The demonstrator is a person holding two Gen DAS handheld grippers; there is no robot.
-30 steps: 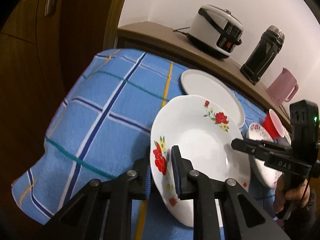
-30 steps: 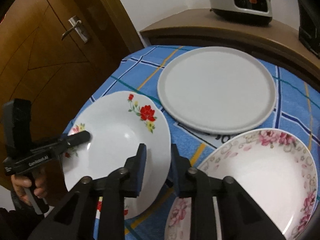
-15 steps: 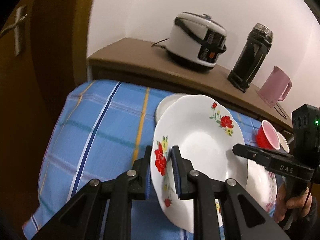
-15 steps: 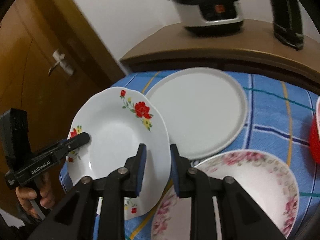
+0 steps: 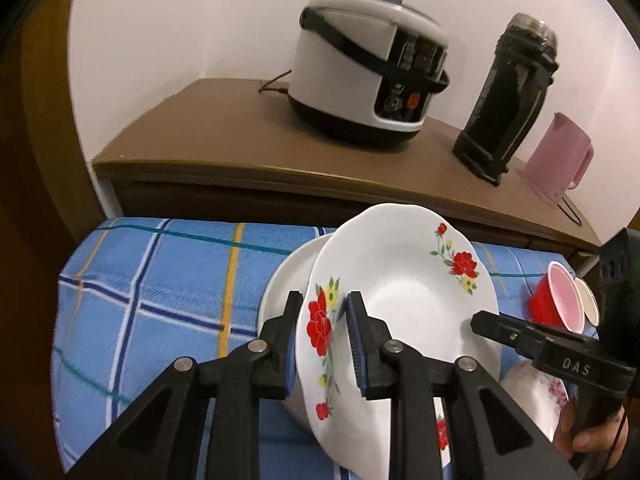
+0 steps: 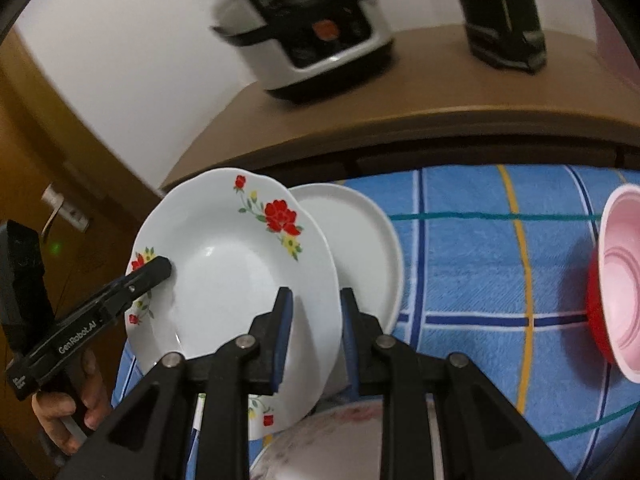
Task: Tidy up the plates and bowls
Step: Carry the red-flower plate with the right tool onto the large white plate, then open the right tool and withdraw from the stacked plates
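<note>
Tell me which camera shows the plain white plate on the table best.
The right wrist view. There the plain white plate shows about half its face and its right rim, lying on the blue checked cloth behind the red-flowered plate. The left wrist view shows only a sliver of its left edge past the flowered plate.

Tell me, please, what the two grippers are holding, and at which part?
Both hold the red-flowered plate by its rim: left gripper at one edge, right gripper at the opposite edge.
</note>
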